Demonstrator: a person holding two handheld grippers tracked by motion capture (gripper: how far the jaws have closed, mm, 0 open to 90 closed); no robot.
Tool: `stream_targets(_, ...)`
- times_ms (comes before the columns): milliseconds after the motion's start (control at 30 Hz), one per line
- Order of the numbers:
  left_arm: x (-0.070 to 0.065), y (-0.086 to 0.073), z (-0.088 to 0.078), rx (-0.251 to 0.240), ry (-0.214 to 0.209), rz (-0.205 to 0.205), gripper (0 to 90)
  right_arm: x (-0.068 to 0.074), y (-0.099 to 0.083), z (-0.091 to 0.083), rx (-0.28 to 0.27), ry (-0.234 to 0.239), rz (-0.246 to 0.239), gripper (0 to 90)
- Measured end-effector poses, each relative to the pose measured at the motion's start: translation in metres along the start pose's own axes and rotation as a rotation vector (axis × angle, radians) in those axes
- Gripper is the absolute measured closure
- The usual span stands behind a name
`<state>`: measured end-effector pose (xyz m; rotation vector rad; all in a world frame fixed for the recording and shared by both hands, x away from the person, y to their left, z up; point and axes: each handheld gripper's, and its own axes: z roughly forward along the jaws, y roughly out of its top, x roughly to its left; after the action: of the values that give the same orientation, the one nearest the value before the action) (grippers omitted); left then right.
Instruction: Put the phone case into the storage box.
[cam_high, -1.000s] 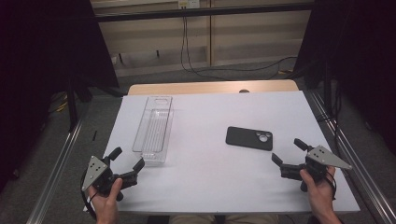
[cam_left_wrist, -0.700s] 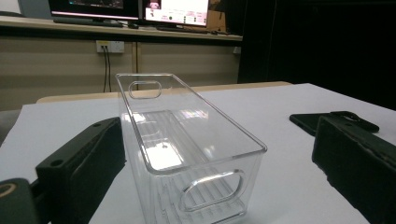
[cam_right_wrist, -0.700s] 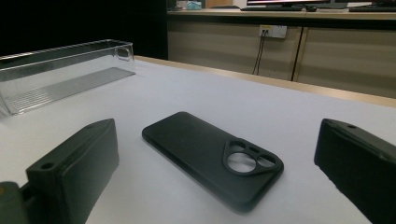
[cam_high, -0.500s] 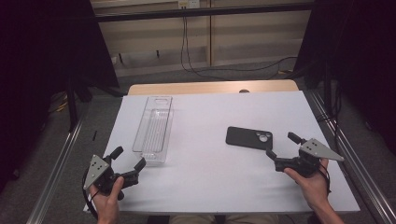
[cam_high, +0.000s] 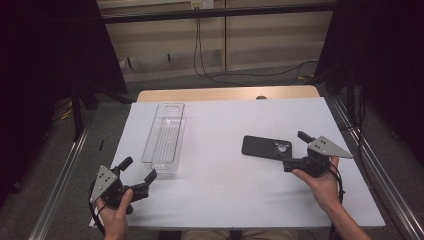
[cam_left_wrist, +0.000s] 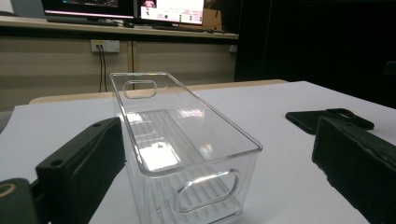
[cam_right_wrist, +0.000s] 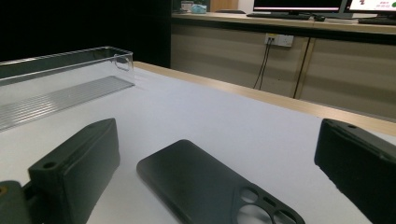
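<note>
The right gripper (cam_high: 295, 149) has its jaws wide apart at the near end of the black phone case (cam_high: 267, 147), which lies flat on the white table (cam_high: 220, 185). The left gripper (cam_high: 139, 172), also wide, faces the clear bin (cam_high: 165, 138).

Clear plastic rectangular bin (cam_high: 165, 138) lies left of centre on the desk (cam_high: 220, 195); black phone case (cam_high: 267, 147) right, well apart.
</note>
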<state>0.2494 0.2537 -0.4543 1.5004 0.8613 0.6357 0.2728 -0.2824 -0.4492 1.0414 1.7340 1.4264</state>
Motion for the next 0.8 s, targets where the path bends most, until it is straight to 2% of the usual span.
stream_targets(133,-0.002,0.0,-0.002,0.006,-0.01,0.013,2.8,-0.001,-0.001,0.011,0.012,-0.008,0.018,0.3)
stream_targets(233,-0.002,0.0,-0.002,0.004,-0.013,0.016,2.7,-0.002,-0.002,0.018,0.034,-0.007,0.0,0.1)
stream_targets(400,-0.002,0.0,-0.001,0.009,-0.009,0.015,2.7,-0.006,0.008,0.027,0.005,-0.027,0.007,0.3)
stream_targets(500,-0.001,0.0,-0.001,0.012,-0.011,0.013,2.7,-0.008,0.012,0.035,0.01,-0.027,-0.007,0.5)
stream_targets(633,-0.001,0.0,-0.001,0.01,-0.018,0.012,2.6,-0.011,0.019,0.044,0.025,-0.02,0.002,0.7)
stream_targets(700,-0.001,0.0,-0.001,0.011,-0.013,0.012,2.7,-0.012,0.021,0.048,0.013,-0.032,0.009,0.9)
stream_targets(800,-0.002,0.0,0.0,0.012,-0.019,0.012,2.6,-0.013,0.024,0.055,0.021,-0.027,-0.012,1.1)
